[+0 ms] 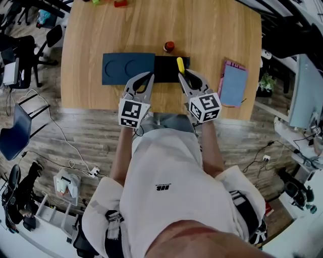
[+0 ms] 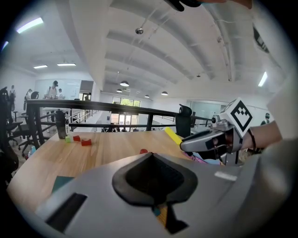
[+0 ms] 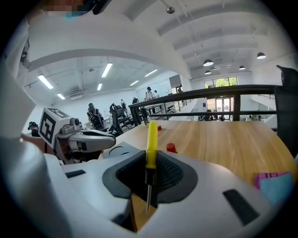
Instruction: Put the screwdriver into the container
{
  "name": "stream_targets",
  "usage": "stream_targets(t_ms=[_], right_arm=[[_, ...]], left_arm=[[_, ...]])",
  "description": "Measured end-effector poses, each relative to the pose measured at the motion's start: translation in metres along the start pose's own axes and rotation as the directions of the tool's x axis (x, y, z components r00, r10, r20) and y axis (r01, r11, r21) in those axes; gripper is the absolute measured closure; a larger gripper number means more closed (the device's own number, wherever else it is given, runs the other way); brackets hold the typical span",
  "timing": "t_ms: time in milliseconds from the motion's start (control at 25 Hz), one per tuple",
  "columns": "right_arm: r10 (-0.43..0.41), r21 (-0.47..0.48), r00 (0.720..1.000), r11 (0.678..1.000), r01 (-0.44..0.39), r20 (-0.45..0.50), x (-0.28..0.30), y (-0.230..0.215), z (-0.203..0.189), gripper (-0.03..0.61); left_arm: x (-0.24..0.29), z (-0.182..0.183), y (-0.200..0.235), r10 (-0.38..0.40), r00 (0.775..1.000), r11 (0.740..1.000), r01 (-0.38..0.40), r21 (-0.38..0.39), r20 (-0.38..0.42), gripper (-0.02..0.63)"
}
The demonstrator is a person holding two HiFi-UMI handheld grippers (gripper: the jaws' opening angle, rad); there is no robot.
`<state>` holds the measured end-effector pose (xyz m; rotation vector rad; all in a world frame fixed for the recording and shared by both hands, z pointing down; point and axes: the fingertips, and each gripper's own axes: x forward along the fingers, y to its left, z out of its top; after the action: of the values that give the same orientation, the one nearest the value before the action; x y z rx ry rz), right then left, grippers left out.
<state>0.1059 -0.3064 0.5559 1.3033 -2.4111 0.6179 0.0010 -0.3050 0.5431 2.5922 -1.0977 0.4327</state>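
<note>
A screwdriver (image 1: 180, 65) with a yellow handle is clamped between the jaws of my right gripper (image 1: 185, 75). In the right gripper view the screwdriver (image 3: 151, 142) stands upright, handle up and metal shaft pointing down between the pads. It hovers at the right end of a black container (image 1: 165, 68) on the wooden table. My left gripper (image 1: 147, 77) is over the container's left end, jaws shut with nothing in them. In the left gripper view the pads (image 2: 139, 179) meet, and the right gripper (image 2: 187, 143) shows with the yellow handle (image 2: 172, 135).
A dark blue tray (image 1: 127, 68) with two round recesses lies left of the black container. A small red object (image 1: 169, 46) sits just behind it. A pink and blue notebook (image 1: 233, 83) lies at the right. Small coloured blocks (image 1: 120, 3) rest at the far edge.
</note>
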Motion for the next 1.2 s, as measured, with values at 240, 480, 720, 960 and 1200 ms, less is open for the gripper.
stream_targets(t_ms=[240,480,720,960,1200], right_arm=[[0.040,-0.043,0.996,0.998,-0.044,-0.073,0.023,-0.001,-0.021,0.512],[0.048,-0.022,0.989,0.998,-0.052,-0.139,0.039,-0.012,-0.042,0.512],[0.060,-0.037,0.974,0.997,-0.070,-0.217,0.053,-0.019,-0.060,0.512],[0.084,-0.067,0.955,0.992,-0.107,-0.284,0.064,-0.018,-0.075,0.512],[0.097,-0.066,0.932,0.990,-0.128,-0.349,0.076,-0.019,-0.088,0.512]], left_arm=[[0.013,-0.011,0.008,-0.001,1.000,1.000,0.001,-0.011,-0.022,0.603],[0.027,-0.021,0.008,-0.005,0.999,1.000,0.003,-0.024,-0.053,0.603],[0.038,-0.031,0.006,-0.006,0.997,0.999,0.003,-0.042,-0.082,0.603],[0.046,-0.035,0.006,0.001,0.995,0.999,-0.006,-0.051,-0.099,0.603],[0.054,-0.040,0.006,0.005,0.993,0.998,-0.012,-0.062,-0.118,0.603]])
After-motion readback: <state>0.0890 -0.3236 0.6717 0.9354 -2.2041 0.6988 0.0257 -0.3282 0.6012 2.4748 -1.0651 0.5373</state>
